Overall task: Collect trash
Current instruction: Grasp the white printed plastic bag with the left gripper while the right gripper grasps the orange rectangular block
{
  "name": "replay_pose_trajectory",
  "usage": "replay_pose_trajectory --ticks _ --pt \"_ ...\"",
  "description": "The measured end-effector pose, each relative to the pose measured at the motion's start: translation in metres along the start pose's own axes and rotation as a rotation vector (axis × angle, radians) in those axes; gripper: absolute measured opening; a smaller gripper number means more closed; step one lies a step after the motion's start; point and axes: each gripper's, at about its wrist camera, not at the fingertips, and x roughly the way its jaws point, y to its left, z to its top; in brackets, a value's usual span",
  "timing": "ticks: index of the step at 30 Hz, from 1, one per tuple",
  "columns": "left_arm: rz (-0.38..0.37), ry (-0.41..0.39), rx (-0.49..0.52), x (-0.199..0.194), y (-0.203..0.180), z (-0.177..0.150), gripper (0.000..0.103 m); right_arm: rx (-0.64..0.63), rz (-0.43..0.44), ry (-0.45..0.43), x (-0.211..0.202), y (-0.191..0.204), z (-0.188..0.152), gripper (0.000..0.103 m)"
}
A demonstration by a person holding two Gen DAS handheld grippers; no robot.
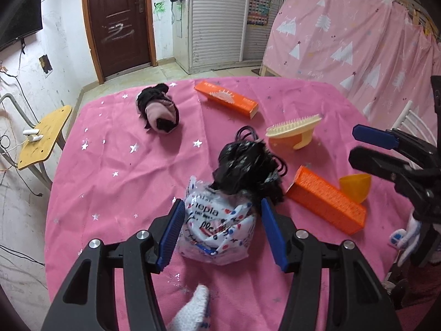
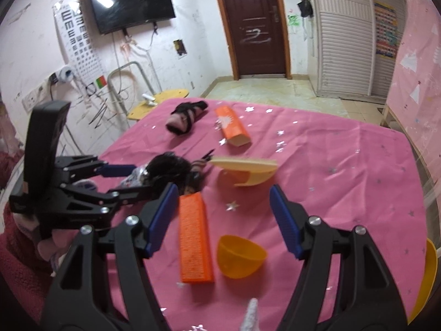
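In the left wrist view, the left hand-held gripper (image 1: 220, 234) sits at the lower middle of the frame with its blue pads on either side of a crumpled white printed plastic wrapper (image 1: 217, 229). The pads stand about half apart; the left one seems to touch the wrapper, while a thin gap shows at the right one, so a firm grip cannot be told. A black plastic bag (image 1: 248, 168) is bunched up just above the wrapper and touches it, both lying on the pink star-printed tabletop (image 1: 110, 165).

To the right of the bag lies an orange block (image 1: 328, 204), with a yellow-orange bowl (image 1: 355, 186) just beyond it. Above them rests a cream brush (image 1: 295, 132), bristles up. An orange carton (image 1: 226, 99) lies in the upper middle, and a pink-and-black cloth bundle (image 1: 158, 110) sits to its left.

The right hand-held gripper (image 2: 223, 218) fills the bottom of the right wrist view, its jaws fairly wide and clamping nothing. It hangs over the orange block and the bowl, which lie between and below its pads. The left hand-held gripper appears at the middle left of that view, by the black bag.
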Motion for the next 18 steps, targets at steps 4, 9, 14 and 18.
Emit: replay_pose_trajectory --ticks 4,9,14,18 --pt "0.009 0.007 0.0 0.003 0.002 -0.003 0.049 -0.042 0.021 0.027 0.01 0.017 -0.004 0.067" --pt "0.042 0.004 0.063 0.005 -0.005 -0.01 0.049 -0.089 0.035 0.052 0.019 0.032 -0.01 0.067" --pt "0.041 -0.001 0.061 0.003 -0.001 -0.013 0.04 -0.1 0.031 0.077 0.025 0.036 -0.012 0.066" --pt "0.047 -0.006 0.06 -0.003 0.005 -0.02 0.039 -0.109 0.035 0.092 0.027 0.039 -0.013 0.067"
